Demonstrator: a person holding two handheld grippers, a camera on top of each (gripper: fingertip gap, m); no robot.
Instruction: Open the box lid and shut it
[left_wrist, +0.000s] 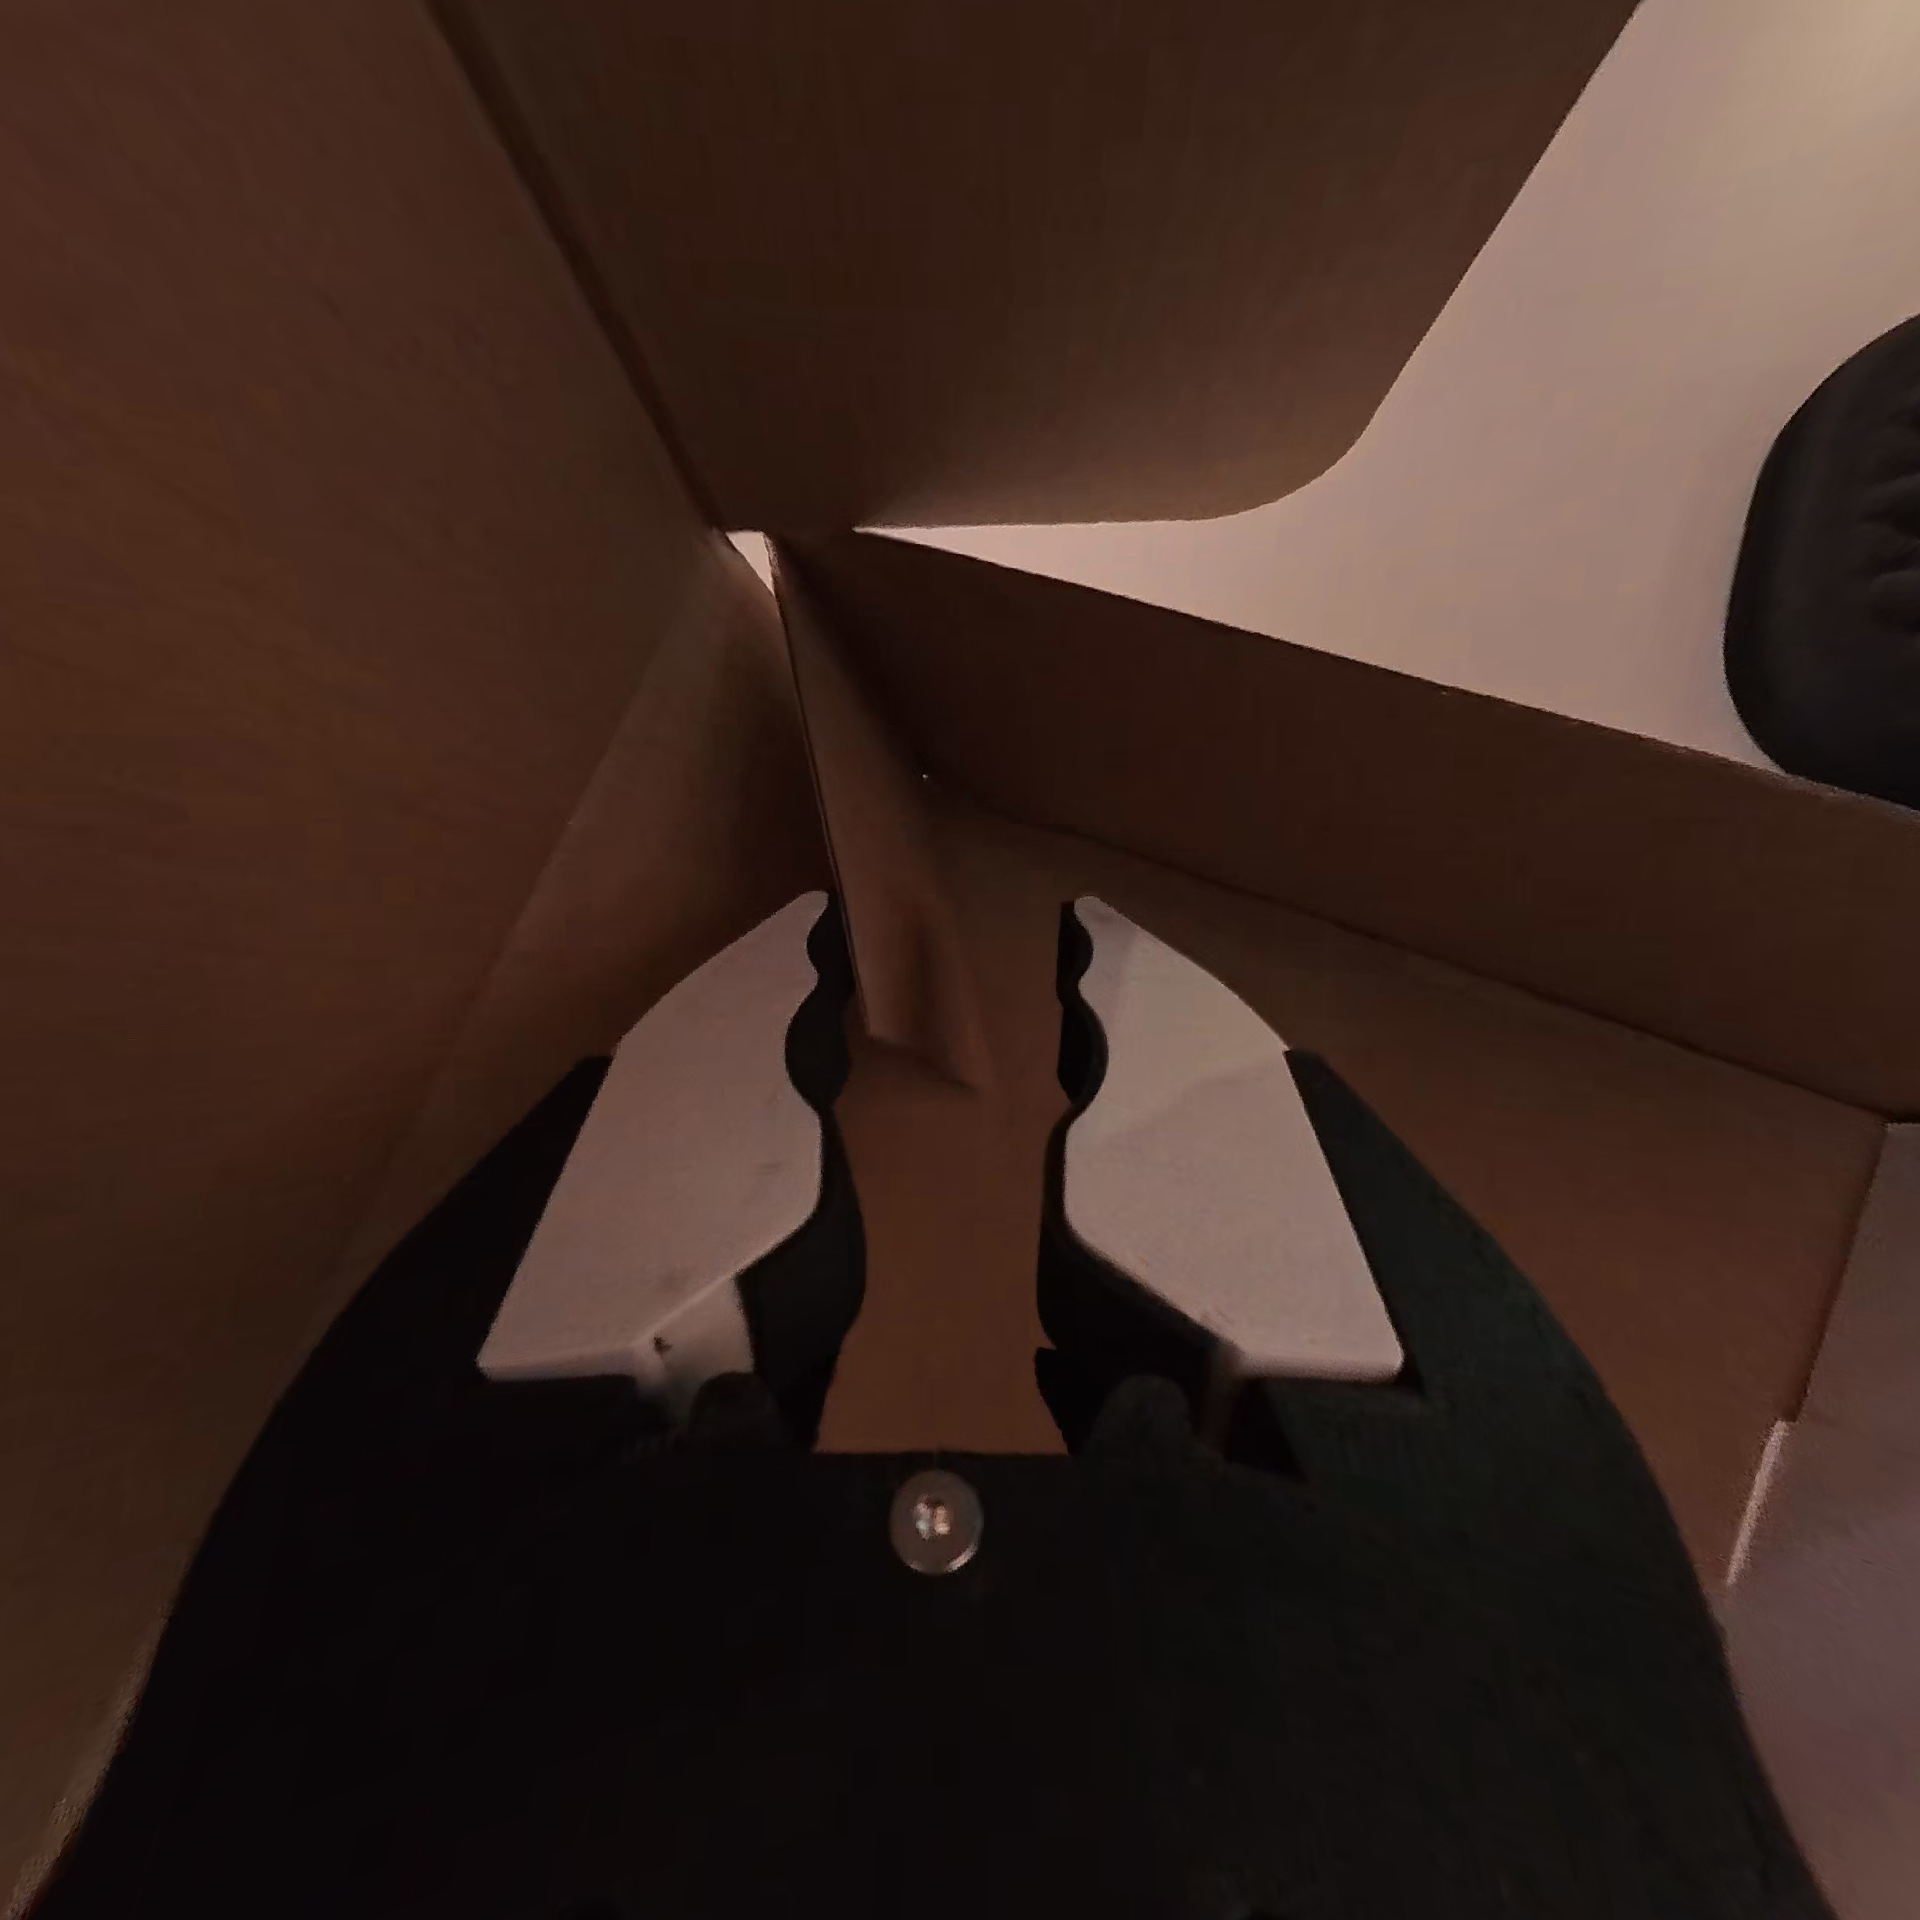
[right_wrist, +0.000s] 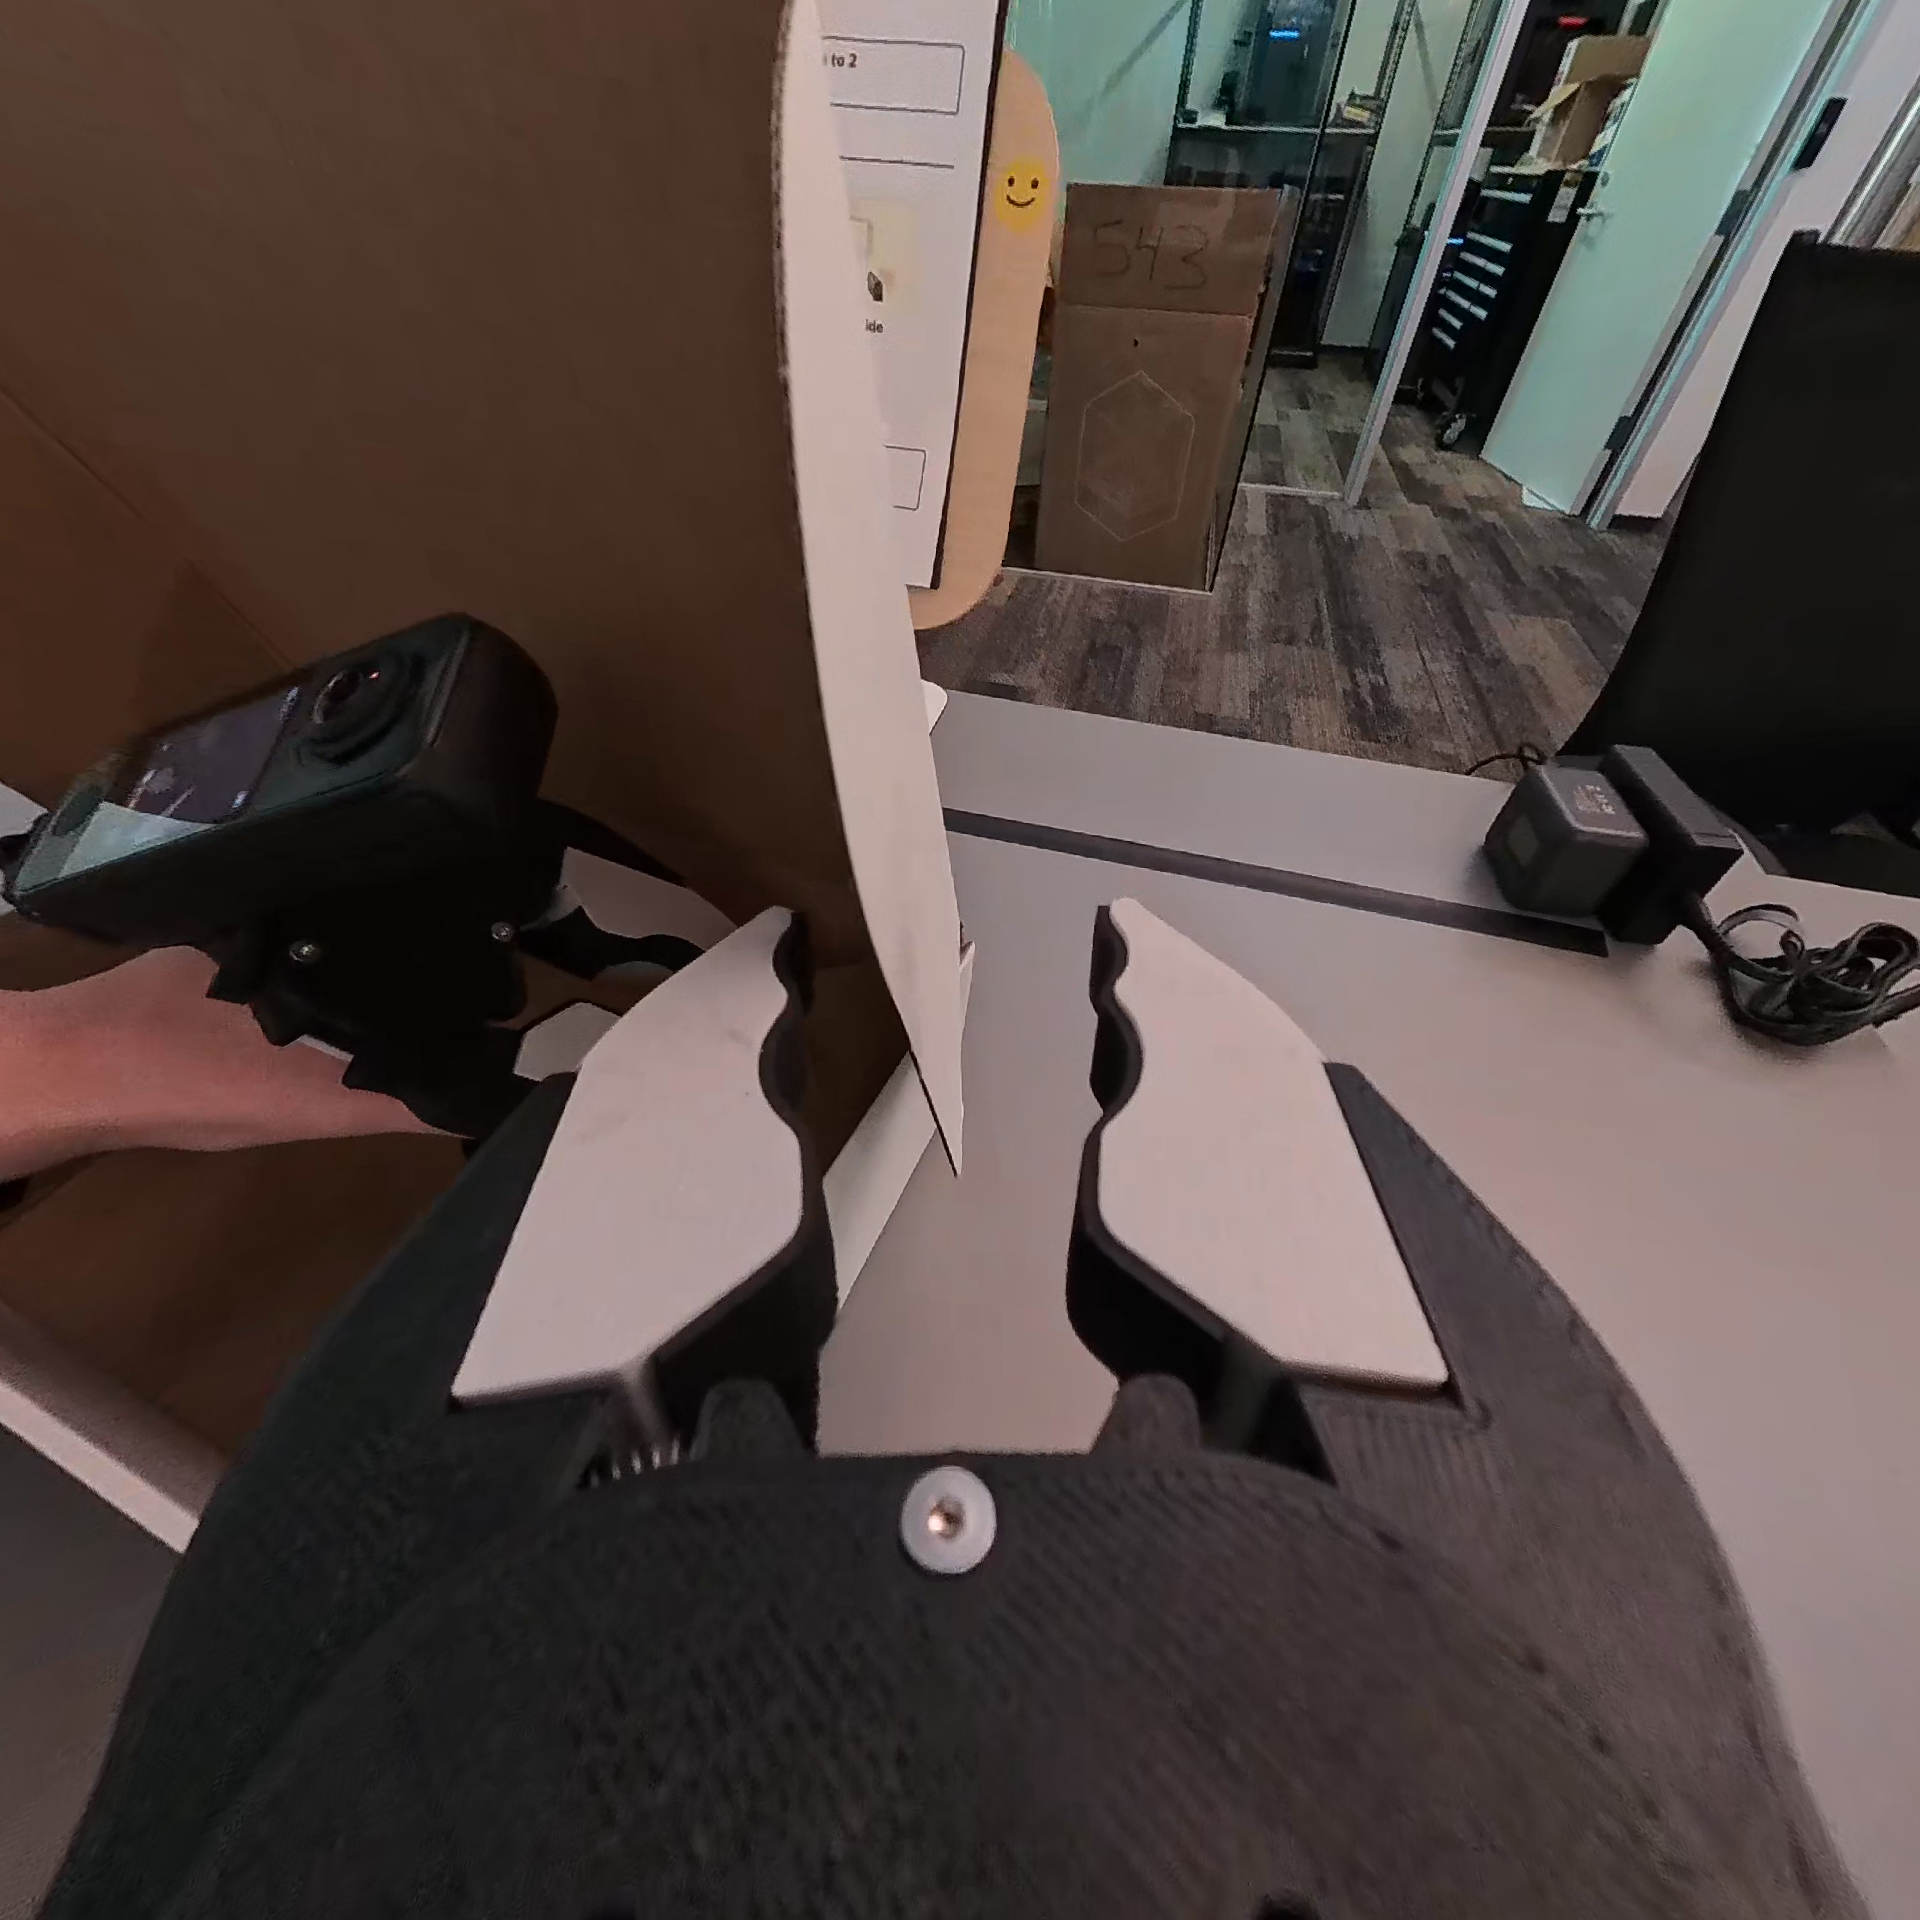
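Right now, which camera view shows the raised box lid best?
The right wrist view: the lid stands upright, its white outer edge between the open right gripper fingers. The left wrist view shows only the lid's brown underside, close and dark.

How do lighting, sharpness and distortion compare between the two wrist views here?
Left wrist view: dim and brown-tinted, the left gripper in shadow inside the box, its fingers nearly silhouettes. Right wrist view: bright and even, the floor sharp; wide-angle bending curves the lid edge; the right gripper body blurs toward the bottom.
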